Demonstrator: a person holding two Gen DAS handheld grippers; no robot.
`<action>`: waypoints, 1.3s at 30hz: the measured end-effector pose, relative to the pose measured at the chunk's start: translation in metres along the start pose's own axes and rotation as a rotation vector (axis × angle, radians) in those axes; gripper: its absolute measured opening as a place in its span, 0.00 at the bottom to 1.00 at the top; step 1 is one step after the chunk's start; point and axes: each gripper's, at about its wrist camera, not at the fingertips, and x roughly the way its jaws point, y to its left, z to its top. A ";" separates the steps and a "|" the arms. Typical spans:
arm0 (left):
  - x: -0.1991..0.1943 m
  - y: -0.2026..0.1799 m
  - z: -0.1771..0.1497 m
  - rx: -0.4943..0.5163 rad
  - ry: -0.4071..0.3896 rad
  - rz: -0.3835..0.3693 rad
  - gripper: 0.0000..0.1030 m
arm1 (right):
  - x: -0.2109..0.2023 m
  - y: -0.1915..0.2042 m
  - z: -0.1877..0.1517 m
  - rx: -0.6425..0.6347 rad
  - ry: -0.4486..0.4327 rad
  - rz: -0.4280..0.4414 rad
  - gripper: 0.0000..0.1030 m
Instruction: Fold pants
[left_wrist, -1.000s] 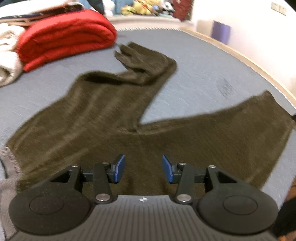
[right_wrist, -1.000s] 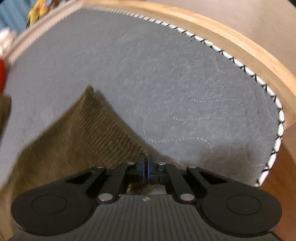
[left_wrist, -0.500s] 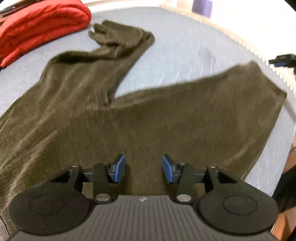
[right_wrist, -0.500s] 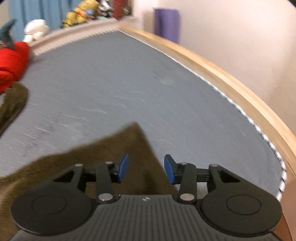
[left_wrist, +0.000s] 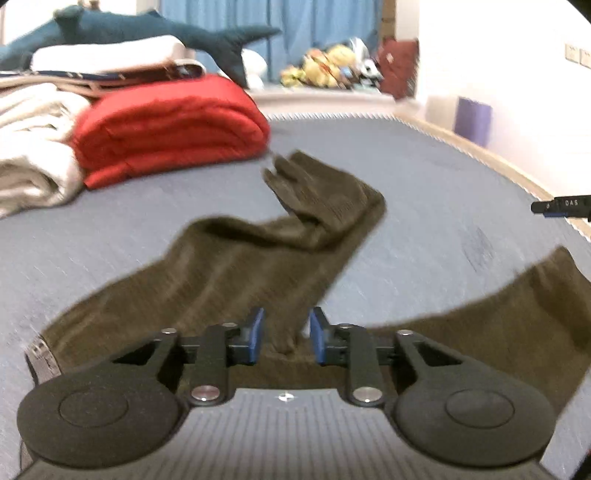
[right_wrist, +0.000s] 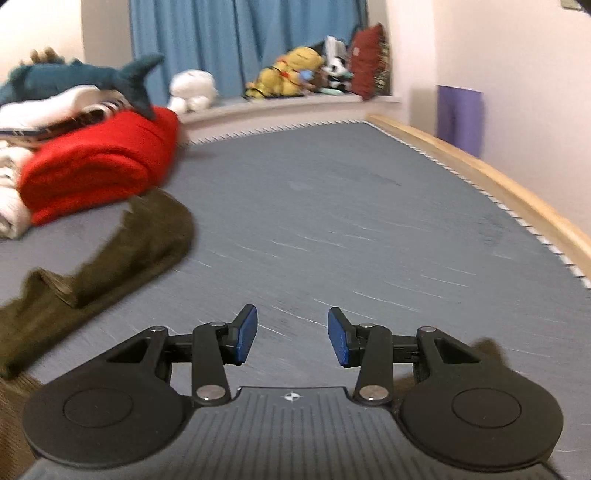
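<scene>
While the olive-brown corduroy pants (left_wrist: 229, 273) lie spread on the grey quilted mattress (right_wrist: 369, 229), the left gripper (left_wrist: 286, 336) hovers over their crotch, blue pads apart. The right gripper (right_wrist: 291, 334) is likewise spread, holding nothing (a black object (left_wrist: 559, 207) at right reads "DAS").

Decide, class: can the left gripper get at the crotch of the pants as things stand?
Probably yes. The left gripper has its jaws open, the pants crotch sits right between them, and nothing lies in the way.
</scene>
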 end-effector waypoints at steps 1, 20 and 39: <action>0.000 0.003 0.002 -0.014 -0.010 -0.001 0.21 | 0.002 0.007 0.002 0.013 -0.011 0.020 0.43; -0.003 0.044 0.003 -0.090 0.015 0.036 0.19 | 0.167 0.133 0.051 0.097 0.049 0.164 0.35; 0.018 0.063 -0.007 -0.064 0.086 0.074 0.20 | 0.347 0.187 0.065 0.046 0.183 0.139 0.80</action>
